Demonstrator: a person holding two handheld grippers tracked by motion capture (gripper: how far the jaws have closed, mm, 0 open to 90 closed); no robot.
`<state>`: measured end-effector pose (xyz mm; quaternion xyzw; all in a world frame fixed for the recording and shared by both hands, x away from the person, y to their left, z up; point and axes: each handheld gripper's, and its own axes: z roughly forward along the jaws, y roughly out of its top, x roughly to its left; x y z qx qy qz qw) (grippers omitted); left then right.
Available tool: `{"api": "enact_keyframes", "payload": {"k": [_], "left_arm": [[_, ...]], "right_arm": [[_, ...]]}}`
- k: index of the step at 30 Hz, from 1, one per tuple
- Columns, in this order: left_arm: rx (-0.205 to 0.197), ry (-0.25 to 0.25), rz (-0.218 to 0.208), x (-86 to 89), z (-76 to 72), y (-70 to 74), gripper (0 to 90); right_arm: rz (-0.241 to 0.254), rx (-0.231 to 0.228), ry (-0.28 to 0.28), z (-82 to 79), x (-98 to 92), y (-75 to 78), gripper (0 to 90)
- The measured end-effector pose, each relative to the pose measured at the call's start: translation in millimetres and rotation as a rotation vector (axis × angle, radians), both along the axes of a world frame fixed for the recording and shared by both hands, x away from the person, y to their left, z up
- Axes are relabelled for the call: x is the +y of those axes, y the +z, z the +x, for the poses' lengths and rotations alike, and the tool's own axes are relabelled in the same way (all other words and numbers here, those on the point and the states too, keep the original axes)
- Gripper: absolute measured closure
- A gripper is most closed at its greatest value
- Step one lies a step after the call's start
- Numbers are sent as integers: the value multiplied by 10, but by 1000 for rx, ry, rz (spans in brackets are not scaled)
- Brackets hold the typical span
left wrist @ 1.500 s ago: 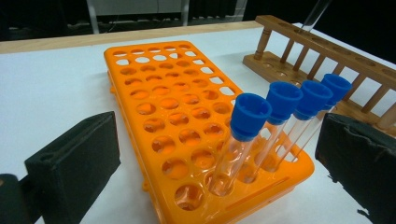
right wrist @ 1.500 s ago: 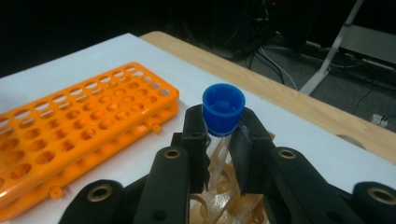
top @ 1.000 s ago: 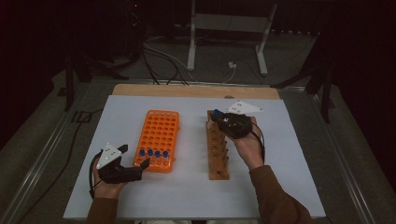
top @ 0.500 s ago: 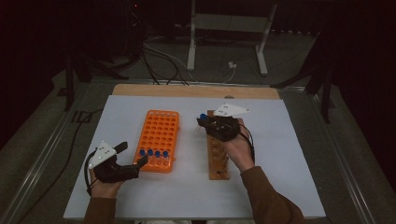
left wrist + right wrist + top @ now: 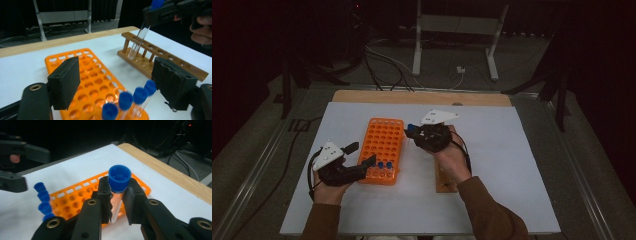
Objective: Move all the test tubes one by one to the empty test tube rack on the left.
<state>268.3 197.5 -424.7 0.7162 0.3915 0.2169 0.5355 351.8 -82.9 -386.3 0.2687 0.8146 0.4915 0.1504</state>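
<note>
An orange tube rack (image 5: 384,140) lies on the white table. Several blue-capped tubes (image 5: 136,96) stand in its near end. My left gripper (image 5: 361,154) hovers at that end; its jaws have just been closing and straddle the caps (image 5: 118,83) without pressing them. My right gripper (image 5: 414,131) is shut on a clear tube with a blue cap (image 5: 120,178), held in the air between the orange rack and the wooden rack (image 5: 160,57). The tube (image 5: 140,41) hangs tilted, its tip above the wooden rack's far end.
The wooden rack (image 5: 444,181) lies right of the orange one, mostly under my right hand. The white sheet (image 5: 522,160) covers the table, with a wooden edge strip (image 5: 422,97) at the back. Cables and a stand's legs (image 5: 452,60) lie on the floor beyond.
My right gripper has carried the tube leftward from over the wooden rack toward the orange rack. My left gripper has risen a little and its jaws stand narrower.
</note>
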Motion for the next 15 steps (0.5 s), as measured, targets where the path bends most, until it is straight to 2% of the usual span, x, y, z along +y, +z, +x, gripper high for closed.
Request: {"api": "enact_keyframes", "payload": {"k": [3,7,12,15], "left_arm": [[-2,-18,13,-74,53,28,312],[10,-29,26,-186,138,27,374],[-2,-43,26,-318,212,30,466],[-7,-45,42,-382,233,28,502]], "right_arm": [[-3,9,12,-17,71,12,768],[21,24,28,-31,137,39,768],[32,33,44,-46,205,66,767],[45,42,52,-53,226,82,767]]}}
